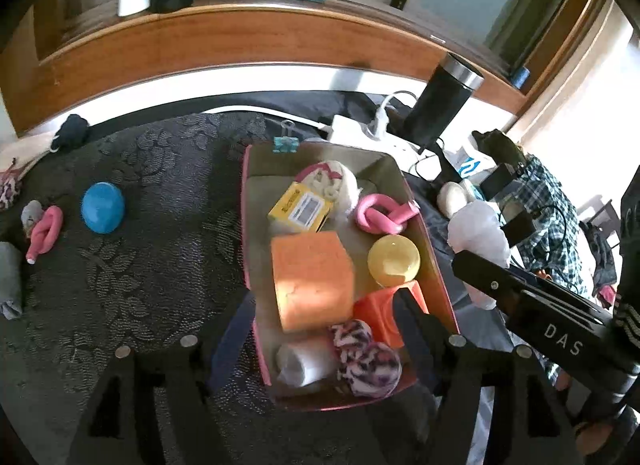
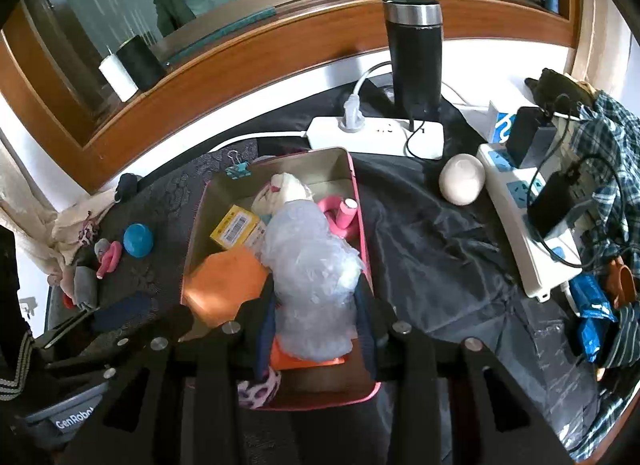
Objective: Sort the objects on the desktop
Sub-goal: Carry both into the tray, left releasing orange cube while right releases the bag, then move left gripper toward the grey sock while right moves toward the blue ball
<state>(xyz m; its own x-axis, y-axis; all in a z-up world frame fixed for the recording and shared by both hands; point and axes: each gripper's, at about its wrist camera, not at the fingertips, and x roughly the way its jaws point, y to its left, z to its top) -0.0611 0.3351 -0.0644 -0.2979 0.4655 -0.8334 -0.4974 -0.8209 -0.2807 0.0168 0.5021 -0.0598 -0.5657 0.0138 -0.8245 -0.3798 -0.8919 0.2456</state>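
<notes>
A pink-rimmed box [image 1: 245,225] [image 2: 362,225] sits on the dark patterned cloth. It holds an orange sponge [image 1: 312,281], a yellow ball [image 1: 394,261], a yellow carton [image 1: 301,207], a pink knotted rope [image 1: 380,214], an orange block [image 1: 376,313] and a spotted fabric ball [image 1: 368,359]. My left gripper [image 1: 320,349] is open and empty over the box's near end. My right gripper [image 2: 316,305] is shut on a crumpled clear plastic bag [image 2: 312,277], held over the box. The bag also shows in the left wrist view [image 1: 478,237]. A blue ball [image 1: 103,207] and a pink rope [image 1: 44,233] lie left of the box.
A black tumbler [image 2: 414,61] stands on a white power strip [image 2: 376,137] behind the box. A white egg-shaped thing [image 2: 462,179], a second power strip [image 2: 528,225] with chargers and plaid clothing [image 2: 608,153] lie right. A teal binder clip [image 1: 286,143] sits at the box's far corner.
</notes>
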